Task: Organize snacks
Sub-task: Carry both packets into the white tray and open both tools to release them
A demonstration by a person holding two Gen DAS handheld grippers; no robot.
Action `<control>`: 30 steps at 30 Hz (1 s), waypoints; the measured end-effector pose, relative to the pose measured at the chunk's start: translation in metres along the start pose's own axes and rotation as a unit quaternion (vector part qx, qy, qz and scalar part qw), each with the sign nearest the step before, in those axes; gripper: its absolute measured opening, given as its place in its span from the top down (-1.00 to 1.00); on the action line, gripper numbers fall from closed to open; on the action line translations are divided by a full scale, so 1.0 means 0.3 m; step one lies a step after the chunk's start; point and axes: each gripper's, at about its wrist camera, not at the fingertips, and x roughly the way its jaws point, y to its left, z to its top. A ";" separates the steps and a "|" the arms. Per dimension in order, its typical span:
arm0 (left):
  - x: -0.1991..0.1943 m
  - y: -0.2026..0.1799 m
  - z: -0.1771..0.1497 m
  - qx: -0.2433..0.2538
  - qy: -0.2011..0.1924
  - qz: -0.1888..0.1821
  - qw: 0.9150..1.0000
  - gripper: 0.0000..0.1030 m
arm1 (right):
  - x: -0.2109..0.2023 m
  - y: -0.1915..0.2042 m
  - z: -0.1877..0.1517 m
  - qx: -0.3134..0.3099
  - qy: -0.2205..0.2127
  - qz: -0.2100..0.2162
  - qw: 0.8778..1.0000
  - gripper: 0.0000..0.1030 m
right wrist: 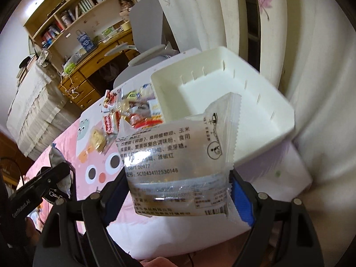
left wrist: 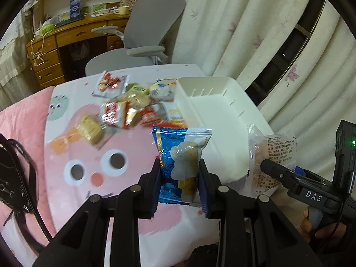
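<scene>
Both grippers pinching packets, my right gripper (right wrist: 178, 191) with the clear packet (right wrist: 175, 155) sits nearer the white bin (right wrist: 267, 120) ahead, my left gripper (left wrist: 179, 173) with the blue packet (left wrist: 178, 151) alongside.

A lived-in home, likely a bedroom or study. At eleven o'clock, a wooden desk (left wrist: 66, 33) with drawers under a bookshelf (right wrist: 73, 6) crammed with books and bottles. At twelve, a grey office chair (left wrist: 142, 33). At two, cream curtains (left wrist: 244, 33) printed with pink leaves. Down at seven, a cartoon-faced pink tablecloth (left wrist: 89, 155) beside pink bedding (left wrist: 20, 133).
</scene>
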 end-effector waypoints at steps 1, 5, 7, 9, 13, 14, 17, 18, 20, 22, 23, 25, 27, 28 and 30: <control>0.014 -0.023 0.011 0.000 -0.001 -0.001 1.000 0.45 | -0.001 -0.020 0.019 -0.009 -0.002 0.001 1.000 -0.64; 0.081 -0.129 0.064 0.002 -0.005 -0.007 1.000 0.45 | 0.000 -0.105 0.091 -0.032 -0.005 0.011 0.999 -0.64; 0.113 -0.178 0.090 0.002 -0.008 -0.011 1.000 0.45 | 0.005 -0.143 0.124 -0.042 -0.004 0.010 0.999 -0.64; 0.146 -0.227 0.114 0.001 -0.009 -0.013 1.000 0.45 | 0.008 -0.181 0.152 -0.050 -0.006 0.011 0.999 -0.64; 0.209 -0.311 0.151 0.004 -0.007 -0.019 1.000 0.45 | 0.007 -0.271 0.205 -0.058 -0.009 0.015 0.998 -0.64; 0.228 -0.332 0.161 0.005 -0.007 -0.021 1.000 0.45 | 0.007 -0.284 0.213 -0.060 -0.010 0.016 0.998 -0.64; 0.274 -0.383 0.185 0.003 -0.005 -0.026 1.000 0.45 | 0.009 -0.331 0.243 -0.071 -0.013 0.023 0.997 -0.65; 0.289 -0.397 0.195 0.004 -0.004 -0.027 1.000 0.45 | 0.009 -0.347 0.257 -0.075 -0.015 0.026 0.997 -0.65; 0.310 -0.426 0.211 0.007 -0.006 -0.028 1.000 0.45 | 0.008 -0.365 0.277 -0.081 -0.017 0.031 0.996 -0.65; 0.327 -0.447 0.222 0.011 -0.009 -0.030 0.999 0.45 | 0.008 -0.380 0.296 -0.088 -0.020 0.038 0.995 -0.65; 0.338 -0.457 0.226 0.010 -0.009 -0.030 0.999 0.45 | 0.010 -0.388 0.307 -0.093 -0.021 0.043 0.995 -0.65; 0.357 -0.465 0.233 0.005 -0.006 -0.033 0.999 0.45 | 0.014 -0.396 0.318 -0.099 -0.021 0.050 0.994 -0.66; 0.370 -0.462 0.236 -0.005 -0.003 -0.033 0.999 0.26 | 0.019 -0.402 0.325 -0.106 -0.021 0.059 0.992 -0.65; 0.373 -0.463 0.238 -0.009 -0.002 -0.031 0.999 0.15 | 0.024 -0.405 0.332 -0.109 -0.019 0.061 0.992 -0.66; 0.380 -0.459 0.244 -0.017 0.000 -0.022 1.000 -0.12 | 0.040 -0.413 0.344 -0.112 -0.008 0.061 0.992 -0.66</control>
